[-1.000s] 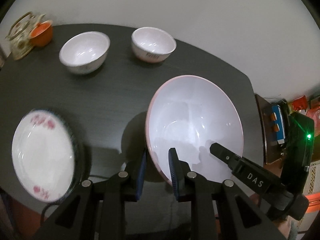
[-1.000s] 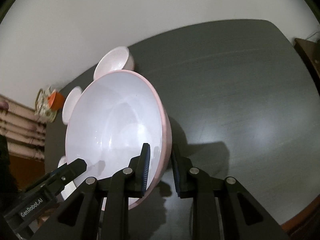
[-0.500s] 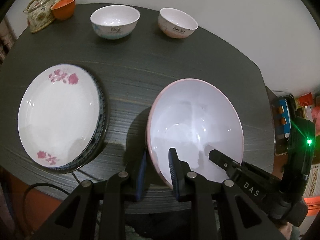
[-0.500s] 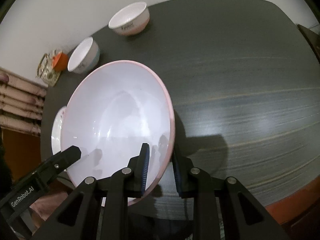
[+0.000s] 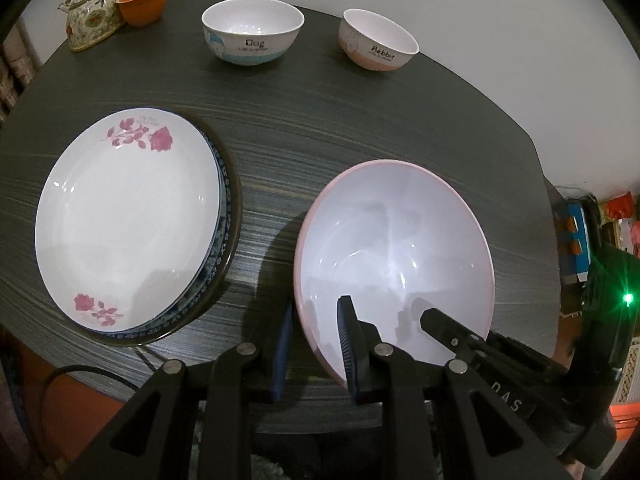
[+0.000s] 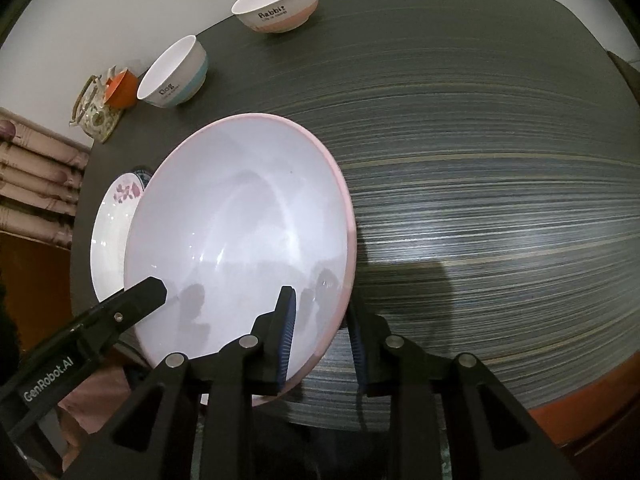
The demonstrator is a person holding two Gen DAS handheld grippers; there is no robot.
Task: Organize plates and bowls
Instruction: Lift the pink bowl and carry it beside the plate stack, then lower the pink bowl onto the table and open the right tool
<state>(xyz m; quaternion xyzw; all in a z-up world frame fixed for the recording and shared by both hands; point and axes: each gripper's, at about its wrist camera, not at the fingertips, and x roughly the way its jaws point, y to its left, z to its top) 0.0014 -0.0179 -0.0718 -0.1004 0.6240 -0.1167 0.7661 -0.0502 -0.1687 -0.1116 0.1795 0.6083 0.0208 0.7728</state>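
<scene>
The pink bowl (image 5: 394,256) is gripped at its rim by the left tongs (image 5: 314,344), while the right tongs (image 6: 322,340), jaws just opening, straddle the opposite rim.

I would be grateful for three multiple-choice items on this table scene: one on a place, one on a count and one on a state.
1. In the left wrist view, where does the stack of plates lie relative to the large pink-rimmed bowl?
A. To its left
B. Inside it
C. Behind it

2. How many small bowls stand at the far side of the table?
A. One
B. Two
C. Four

3. The Dog bowl is:
A. Upside down
B. Upright and empty
C. Nested in another bowl

Answers:
1 A, with a strip of dark table showing between them.
2 B, the Dog bowl and the Rabbit bowl.
3 B, its bare white inside faces up.
</scene>
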